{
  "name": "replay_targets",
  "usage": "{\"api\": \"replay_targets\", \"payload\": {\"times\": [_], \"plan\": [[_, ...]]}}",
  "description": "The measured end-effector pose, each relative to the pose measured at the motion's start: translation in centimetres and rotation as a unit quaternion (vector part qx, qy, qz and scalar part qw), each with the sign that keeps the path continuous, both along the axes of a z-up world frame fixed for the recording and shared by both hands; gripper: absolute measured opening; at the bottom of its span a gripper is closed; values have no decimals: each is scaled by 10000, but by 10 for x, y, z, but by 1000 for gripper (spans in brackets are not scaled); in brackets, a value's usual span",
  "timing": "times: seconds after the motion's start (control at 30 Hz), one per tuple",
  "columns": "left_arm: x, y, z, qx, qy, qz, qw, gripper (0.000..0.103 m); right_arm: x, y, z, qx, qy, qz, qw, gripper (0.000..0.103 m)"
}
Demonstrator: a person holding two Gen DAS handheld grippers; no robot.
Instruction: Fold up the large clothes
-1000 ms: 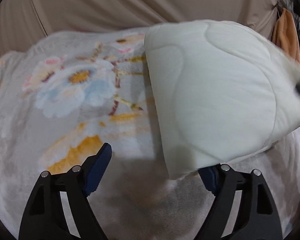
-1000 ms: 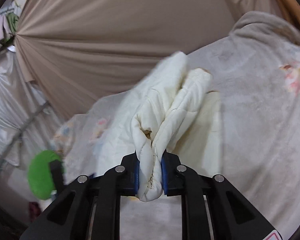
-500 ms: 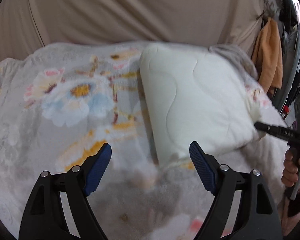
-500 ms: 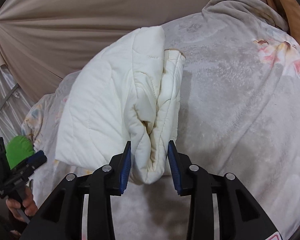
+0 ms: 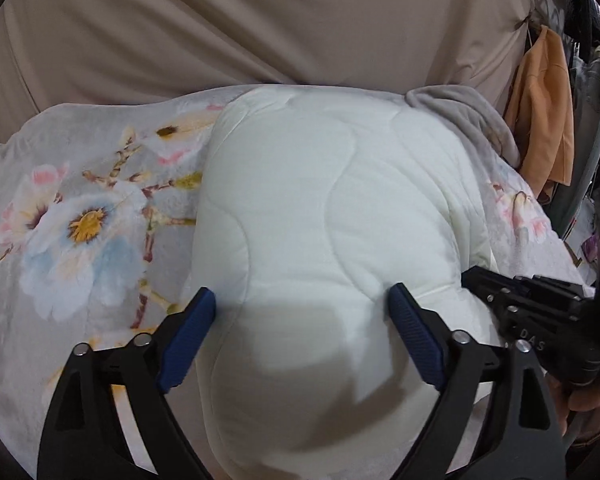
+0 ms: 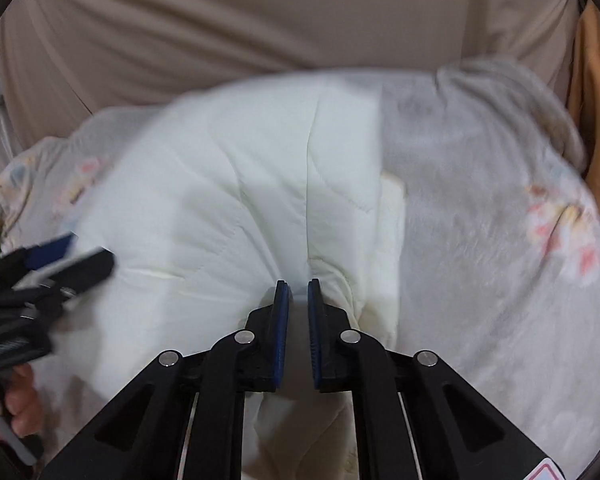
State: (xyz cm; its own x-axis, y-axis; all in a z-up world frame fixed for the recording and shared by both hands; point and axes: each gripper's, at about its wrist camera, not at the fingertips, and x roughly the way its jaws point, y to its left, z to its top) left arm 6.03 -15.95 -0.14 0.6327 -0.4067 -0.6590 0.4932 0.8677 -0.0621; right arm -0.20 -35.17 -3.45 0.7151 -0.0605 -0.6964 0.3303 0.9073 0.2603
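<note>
A folded white quilted comforter [image 5: 320,200] lies on the floral bed blanket [image 5: 80,220]. My left gripper [image 5: 300,304] hangs over its near end, jaws wide and still opening. The comforter sits between the blue pads [image 5: 192,340], and they do not squeeze it. My right gripper [image 6: 298,284] has its jaws closing to a narrow slit, its tips at the near edge of the comforter [image 6: 240,184]. I see no fold clamped between its pads. In the left wrist view the right gripper [image 5: 466,276] touches the comforter's right corner.
A beige curtain [image 5: 260,20] backs the bed. An orange garment [image 5: 540,112] hangs at the right, with clutter beyond it. The grey blanket [image 6: 480,240] bunches at the far right corner. A hand [image 6: 16,400] holds the blurred left gripper [image 6: 72,256].
The right gripper let go of the thick fold, and its jaws have drawn almost together. The comforter came down flat on the bed. The left gripper moved over it.
</note>
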Motion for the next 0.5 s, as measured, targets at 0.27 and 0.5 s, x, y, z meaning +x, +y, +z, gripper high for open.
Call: {"api": "replay_targets", "payload": {"times": [0.27, 0.5], "plan": [[0, 4, -6, 3, -99, 84, 9999, 89, -18, 2, 22, -76, -89, 24, 9999, 6], [-2, -1, -12, 139, -224, 122, 9996, 91, -12, -2, 6, 210, -47, 145, 9997, 4]]}}
